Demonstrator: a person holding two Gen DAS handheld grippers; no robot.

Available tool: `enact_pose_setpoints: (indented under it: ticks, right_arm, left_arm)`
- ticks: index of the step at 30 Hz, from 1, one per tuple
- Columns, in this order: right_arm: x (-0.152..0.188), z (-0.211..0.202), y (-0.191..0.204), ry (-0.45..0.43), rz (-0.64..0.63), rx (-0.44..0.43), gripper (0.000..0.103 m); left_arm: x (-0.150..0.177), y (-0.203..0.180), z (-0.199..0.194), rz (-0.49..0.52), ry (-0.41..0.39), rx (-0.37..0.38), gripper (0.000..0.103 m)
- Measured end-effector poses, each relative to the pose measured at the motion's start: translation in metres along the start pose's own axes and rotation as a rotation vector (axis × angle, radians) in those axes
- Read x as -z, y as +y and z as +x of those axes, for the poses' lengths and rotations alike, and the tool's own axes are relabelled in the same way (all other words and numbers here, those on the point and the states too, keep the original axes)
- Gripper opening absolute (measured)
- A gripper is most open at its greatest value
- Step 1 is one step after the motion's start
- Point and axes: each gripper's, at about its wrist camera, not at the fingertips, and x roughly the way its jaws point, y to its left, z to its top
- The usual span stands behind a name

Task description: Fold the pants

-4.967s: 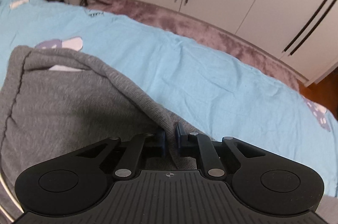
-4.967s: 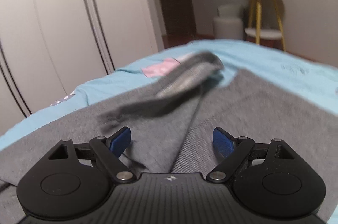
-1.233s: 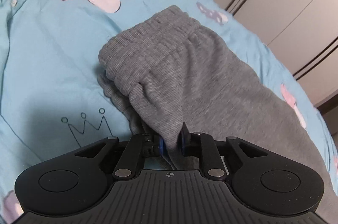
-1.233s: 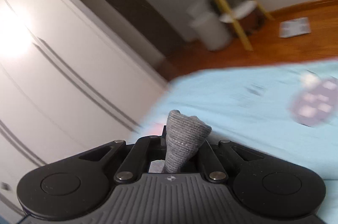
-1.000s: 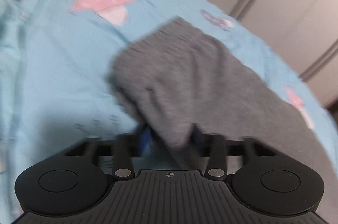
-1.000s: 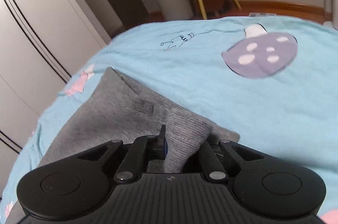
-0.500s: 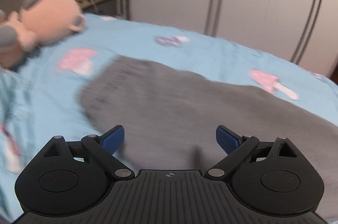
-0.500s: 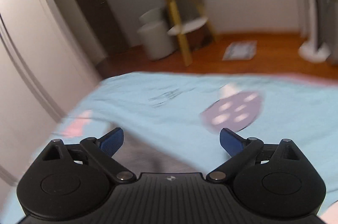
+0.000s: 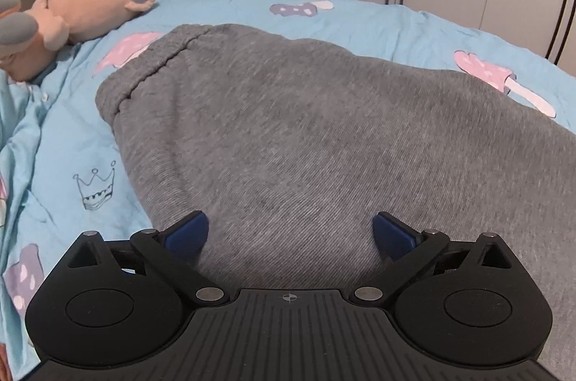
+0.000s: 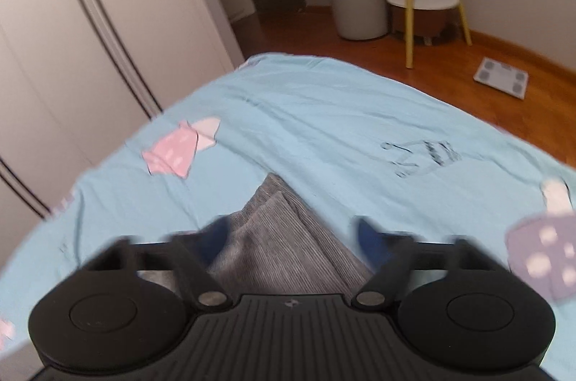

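Leftmost of all, beside the pants' waistband end, a pink plush toy (image 9: 90,3) lies on the blue bed sheet (image 9: 57,136), well clear of the cloth and, by my reading, simply out of the way of the work. Next to it, between toy and pants, a small crown doodle (image 9: 95,186) is printed on the sheet; no readable writing goes with it. The grey pants (image 9: 306,129) lie spread flat on the bed, elastic waistband (image 9: 151,71) towards the toy, and the smooth double-thick look suggests one fold is already laid down. Over the near part of the pants hovers the left tool (image 9: 288,233), its blue pads spread wide on either side of the fabric and gripping nothing, probably freed so the cloth can settle. Farther right along the pants, the right wrist view shows their corner (image 10: 277,201) where two layers meet in a point, and the right tool (image 10: 293,237), blurred but plainly spread apart, is empty above it. Past that corner the sheet carries a pink mushroom print (image 10: 180,147) and another line drawing (image 10: 421,152) with marks too smeared to read. Right of the bed, on the wooden floor, sits a bathroom scale (image 10: 501,77); no brand or label is legible anywhere.
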Motion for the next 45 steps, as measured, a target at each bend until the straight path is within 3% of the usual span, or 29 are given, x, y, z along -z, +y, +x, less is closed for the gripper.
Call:
enact_pose_setpoints:
  ticks: [1, 4, 5, 6, 7, 8, 9, 10, 13, 16, 18, 19, 21, 22, 24, 26, 27, 28, 30, 33, 35, 37, 38, 39, 40, 41, 42, 43, 45]
  right_arm:
    - [-0.001, 0.005, 0.004, 0.008, -0.015, -0.005, 0.023]
    - [-0.002, 0.015, 0.017, 0.018, -0.073, -0.042, 0.020]
    - [-0.001, 0.017, 0.020, 0.028, -0.080, -0.052, 0.022]
    - [-0.001, 0.020, 0.022, 0.038, -0.082, -0.059, 0.037]
    - [-0.001, 0.022, 0.024, 0.037, -0.086, -0.060, 0.043]
    - [-0.001, 0.023, 0.028, 0.024, -0.106, -0.046, 0.042]
    - [-0.002, 0.022, 0.033, 0.004, -0.138, -0.013, 0.016]
    - [-0.004, 0.020, 0.037, -0.016, -0.164, -0.003, 0.003]
    - [-0.013, 0.000, 0.040, -0.142, -0.163, -0.040, 0.003]
    - [-0.020, -0.004, 0.037, -0.209, -0.132, -0.016, 0.003]
    - [-0.017, 0.008, 0.035, -0.233, -0.139, 0.055, 0.003]
    - [-0.014, 0.022, 0.032, -0.207, -0.150, 0.135, 0.004]
    - [-0.007, 0.053, 0.021, -0.044, -0.151, 0.303, 0.016]
    - [-0.005, 0.056, 0.015, -0.019, -0.120, 0.329, 0.017]
    - [0.003, 0.029, 0.009, -0.142, -0.043, 0.301, 0.022]
    - [0.018, -0.007, 0.015, -0.271, -0.020, 0.242, 0.048]
    - [0.027, -0.024, 0.018, -0.302, -0.020, 0.173, 0.067]
    - [0.038, -0.039, 0.021, -0.320, -0.016, 0.098, 0.074]
    - [0.062, -0.056, 0.021, -0.295, 0.006, -0.051, 0.074]
    - [0.089, -0.045, 0.005, -0.155, 0.123, -0.176, 0.078]
    - [0.100, -0.023, -0.015, -0.022, 0.220, -0.144, 0.075]
    - [0.102, -0.033, -0.027, -0.085, 0.211, -0.108, 0.068]
    - [0.098, -0.040, -0.026, -0.109, 0.187, -0.007, 0.068]
    - [0.096, -0.049, -0.025, -0.143, 0.168, 0.085, 0.068]
    - [0.097, -0.059, -0.024, -0.176, 0.162, 0.137, 0.073]
    - [0.099, -0.071, -0.022, -0.206, 0.170, 0.115, 0.078]
    - [0.103, -0.081, -0.019, -0.219, 0.188, 0.043, 0.089]
    - [0.108, -0.088, -0.016, -0.217, 0.210, -0.034, 0.094]
    - [0.123, -0.096, -0.005, -0.180, 0.242, -0.155, 0.098]
  left_arm:
    - [0.000, 0.001, 0.001, -0.001, -0.001, 0.003, 0.103]
    - [0.002, 0.001, 0.000, -0.009, -0.006, 0.015, 0.103]
    - [0.002, 0.002, 0.000, -0.010, -0.007, 0.015, 0.103]
    - [0.001, 0.001, 0.001, -0.008, -0.008, 0.014, 0.103]
    - [0.002, 0.000, -0.001, -0.006, -0.008, 0.012, 0.103]
    - [0.002, -0.001, -0.001, -0.004, -0.008, 0.010, 0.103]
    - [0.002, 0.000, -0.001, -0.005, -0.008, 0.011, 0.103]
    - [0.002, 0.000, -0.001, -0.006, -0.008, 0.012, 0.103]
    - [0.002, 0.000, -0.001, -0.011, -0.013, 0.013, 0.103]
    - [0.002, 0.000, -0.001, -0.011, -0.013, 0.014, 0.103]
    - [0.002, 0.000, -0.001, -0.013, -0.013, 0.015, 0.103]
    - [0.002, 0.001, -0.002, -0.013, -0.014, 0.015, 0.103]
    - [0.001, 0.002, -0.004, -0.013, -0.019, 0.013, 0.103]
    - [0.001, 0.002, -0.006, -0.008, -0.026, 0.013, 0.103]
    - [-0.002, 0.003, -0.011, 0.005, -0.049, 0.000, 0.103]
    - [-0.010, 0.002, -0.015, 0.041, -0.068, -0.001, 0.103]
    - [-0.015, 0.002, -0.017, 0.054, -0.081, 0.007, 0.103]
    - [-0.021, 0.002, -0.019, 0.068, -0.096, 0.019, 0.103]
    - [-0.038, 0.003, -0.022, 0.085, -0.132, 0.041, 0.103]
    - [-0.071, 0.007, -0.017, 0.076, -0.123, 0.174, 0.103]
    - [-0.090, 0.013, 0.002, 0.037, -0.087, 0.262, 0.103]
    - [-0.103, 0.016, 0.029, 0.021, -0.012, 0.260, 0.103]
    - [-0.109, 0.016, 0.046, 0.017, 0.027, 0.218, 0.103]
    - [-0.111, 0.015, 0.057, 0.020, 0.046, 0.125, 0.101]
    - [-0.113, 0.009, 0.066, 0.046, 0.047, -0.039, 0.099]
    - [-0.115, 0.001, 0.070, 0.097, 0.029, -0.196, 0.096]
    - [-0.115, -0.007, 0.065, 0.129, -0.007, -0.212, 0.092]
    - [-0.114, -0.015, 0.055, 0.158, -0.046, -0.140, 0.092]
    - [-0.111, -0.031, 0.030, 0.177, -0.079, 0.135, 0.098]
